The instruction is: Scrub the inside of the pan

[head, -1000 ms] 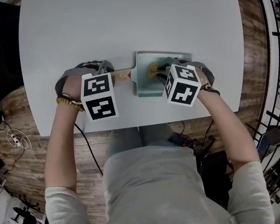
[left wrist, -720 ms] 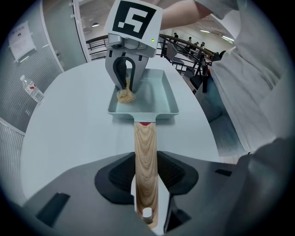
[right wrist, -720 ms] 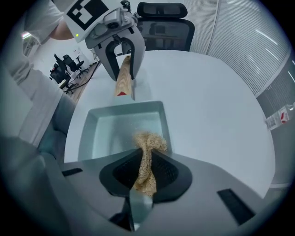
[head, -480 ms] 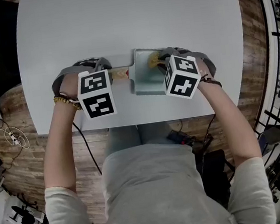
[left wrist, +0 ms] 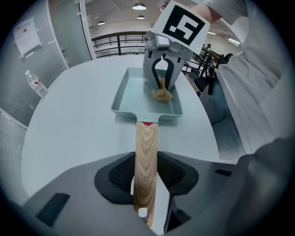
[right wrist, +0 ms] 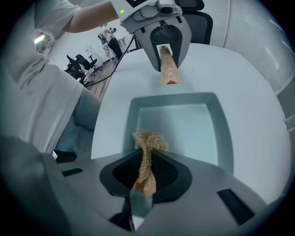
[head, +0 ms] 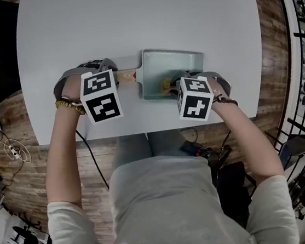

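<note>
Left gripper (left wrist: pixel 146 171): jaws closed on the wooden handle (left wrist: pixel 146 143) of the pan (head: pixel 174 66), pads pressing both sides. Right gripper (right wrist: pixel 145 173): jaws clamped on a tan fibrous scrubber (right wrist: pixel 146 140). Its frayed end sits inside the pan, low against the wall nearest the person. The pan is pale green and rectangular. It lies flat on the grey desk (head: pixel 129 22) near the front edge, handle pointing to the person's left.

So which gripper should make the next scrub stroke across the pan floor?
Right. The right gripper is shut on the tan scrubber, whose tuft sits inside the pan by one wall. The left gripper is clamped on the wooden handle, steadying the pan, and holds no scrubber.
</note>
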Tool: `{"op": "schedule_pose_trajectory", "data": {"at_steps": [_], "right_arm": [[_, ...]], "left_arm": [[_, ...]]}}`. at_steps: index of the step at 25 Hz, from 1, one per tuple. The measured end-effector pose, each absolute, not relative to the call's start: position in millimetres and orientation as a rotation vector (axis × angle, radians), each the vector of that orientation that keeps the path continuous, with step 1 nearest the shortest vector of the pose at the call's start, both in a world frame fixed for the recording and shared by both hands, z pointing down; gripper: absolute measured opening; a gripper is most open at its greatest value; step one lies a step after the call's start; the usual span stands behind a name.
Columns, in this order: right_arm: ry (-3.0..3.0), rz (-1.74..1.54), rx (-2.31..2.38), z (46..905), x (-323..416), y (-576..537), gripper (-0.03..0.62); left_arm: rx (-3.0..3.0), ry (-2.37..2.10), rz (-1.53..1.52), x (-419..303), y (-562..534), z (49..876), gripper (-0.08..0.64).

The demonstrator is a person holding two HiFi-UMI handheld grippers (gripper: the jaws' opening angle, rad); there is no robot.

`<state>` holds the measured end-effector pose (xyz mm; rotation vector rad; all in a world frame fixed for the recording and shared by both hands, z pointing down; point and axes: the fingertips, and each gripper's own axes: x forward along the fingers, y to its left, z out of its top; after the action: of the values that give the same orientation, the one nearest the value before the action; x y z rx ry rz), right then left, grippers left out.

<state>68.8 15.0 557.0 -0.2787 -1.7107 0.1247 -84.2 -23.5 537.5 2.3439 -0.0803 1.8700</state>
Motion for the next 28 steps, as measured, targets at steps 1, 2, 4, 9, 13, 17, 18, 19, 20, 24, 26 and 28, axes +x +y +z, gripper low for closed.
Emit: {"op": "schedule_pose_trajectory", "data": {"at_steps": [1,2,4,9,13,17,18,19,20,24,26,28], "right_arm": [[-1.702,0.136,-0.301,557,70,20,0.071],[-1.695,0.143,-0.317,557,70,24,0.07],[-1.689,0.147,-0.333,557,70,26,0.069],[-1.708,0.097,-0.299,557,73,11,0.071],[-1.724,0.034,-0.208,559,75,-24,0.072],[-1.725,0.024,-0.171,560,76,-56,0.072],[-1.724,0.028,-0.163,561,76,-62,0.072],[-1.725,0.031,-0.154,561,75,-67,0.072],[-1.727,0.034,-0.145,561,75,-71,0.072],[-1.72,0.025,-0.133,558,74,-78,0.072],[-1.708,0.025,-0.15,559,75,-72,0.072],[-1.697,0.05,-0.17,560,78,-63,0.072]], "left_arm": [[2.344,-0.083,1.869,-85,-23,538,0.152],[2.345,-0.085,1.868,-85,-23,538,0.152],[2.345,-0.083,1.871,-86,-24,538,0.152],[2.35,-0.044,1.885,-84,-21,537,0.152],[2.362,-0.026,1.882,-86,-18,537,0.152],[2.353,-0.014,1.891,-84,-18,536,0.152],[2.351,-0.016,1.889,-84,-17,537,0.152],[2.351,-0.02,1.886,-84,-17,537,0.152],[2.35,-0.023,1.883,-84,-17,536,0.152],[2.341,-0.043,1.865,-84,-19,535,0.152],[2.335,-0.059,1.861,-85,-20,536,0.152],[2.331,-0.069,1.855,-86,-20,537,0.152]]}}
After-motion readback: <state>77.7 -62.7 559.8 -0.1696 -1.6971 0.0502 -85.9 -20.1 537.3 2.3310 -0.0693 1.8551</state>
